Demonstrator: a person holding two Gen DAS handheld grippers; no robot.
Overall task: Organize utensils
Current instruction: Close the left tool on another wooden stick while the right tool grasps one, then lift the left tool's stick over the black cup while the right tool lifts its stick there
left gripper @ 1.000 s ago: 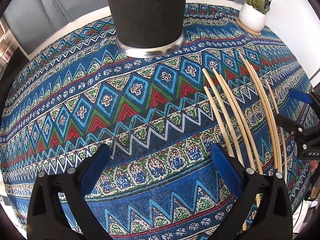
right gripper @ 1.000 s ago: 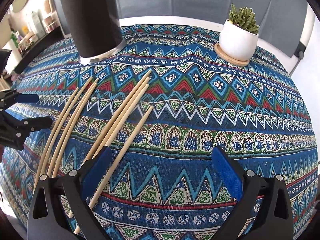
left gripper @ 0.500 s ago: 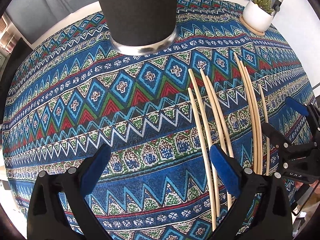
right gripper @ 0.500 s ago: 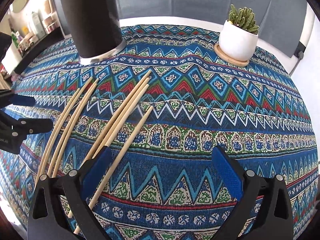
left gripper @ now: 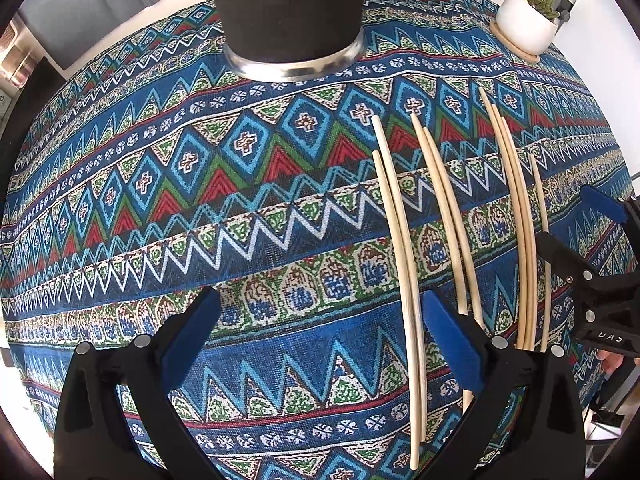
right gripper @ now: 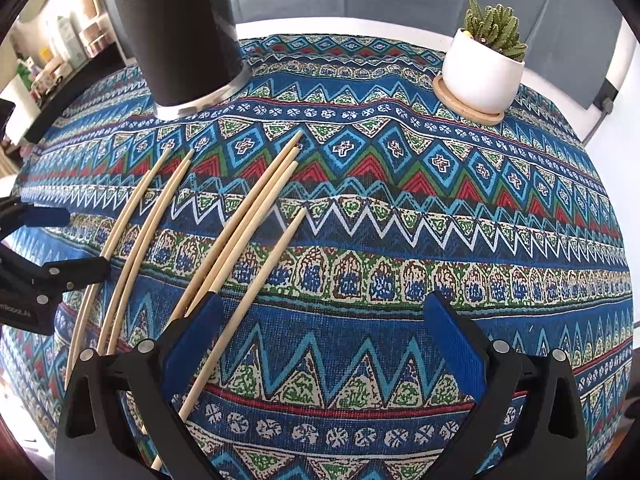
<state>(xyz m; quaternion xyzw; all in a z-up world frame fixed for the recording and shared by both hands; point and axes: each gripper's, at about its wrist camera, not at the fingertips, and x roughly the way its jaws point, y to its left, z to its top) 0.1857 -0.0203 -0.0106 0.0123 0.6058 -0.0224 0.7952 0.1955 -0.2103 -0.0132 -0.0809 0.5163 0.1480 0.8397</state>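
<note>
Chopsticks (left gripper: 404, 264) lie loose before the holder (left gripper: 288, 16); both grippers (left gripper: 320, 332) (right gripper: 320, 336) gape empty, so pinch one stick mid-length.

Black holder (left gripper: 286, 8) top (frame-cropped)

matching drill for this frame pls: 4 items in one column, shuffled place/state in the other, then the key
1. chopsticks
2. black holder
3. cactus pot
4. left gripper

A. on a wooden saucer
B. open, holding nothing
C. upright, metal ring at its base
D. lying flat on the patterned cloth

Pairs: 1-D, 2-C, 3-A, 4-B
</note>
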